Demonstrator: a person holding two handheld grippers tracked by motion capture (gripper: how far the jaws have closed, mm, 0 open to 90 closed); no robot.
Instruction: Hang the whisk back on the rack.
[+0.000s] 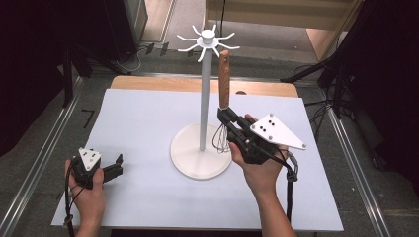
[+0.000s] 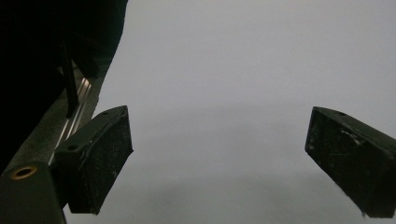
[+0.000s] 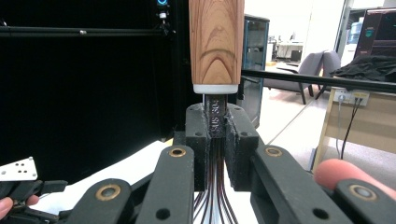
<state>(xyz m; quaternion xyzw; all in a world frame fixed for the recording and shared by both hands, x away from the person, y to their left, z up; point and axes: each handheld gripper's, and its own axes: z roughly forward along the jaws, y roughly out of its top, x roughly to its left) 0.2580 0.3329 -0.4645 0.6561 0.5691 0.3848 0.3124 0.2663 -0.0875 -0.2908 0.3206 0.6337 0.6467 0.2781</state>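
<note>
At the counter's (image 1: 148, 197) near left corner the left gripper (image 1: 117, 166) rests low in the person's left hand (image 1: 88, 190), a grey three-cornered plate on top and a black cable trailing back along the wrist. Its fingers (image 2: 100, 158) stand spread wide with nothing between them; in the left gripper view they frame bare pale counter, with the counter's left edge and a metal rail at the far left.

Near the middle of the counter stands a white rack (image 1: 202, 106): a round flat base, a thin upright pole and a crown of curved hooks at the top. Nothing hangs on the hooks.

Just to the right of the pole, the right gripper (image 1: 226, 116) holds a whisk (image 1: 224, 81) upright, wooden handle up and wire loops down, just above the right part of the rack's base. The fingers (image 3: 196, 140) are pressed in on the whisk's dark metal neck, just under the white collar at the foot of the wooden handle; the right gripper view shows the wires running down between them. The handle's top end is close beside the rack's right-hand hooks; whether it touches one I cannot tell. The right hand (image 1: 259, 170) grips the tool from below, right of the base, with its grey plate toward the counter's right edge
</note>
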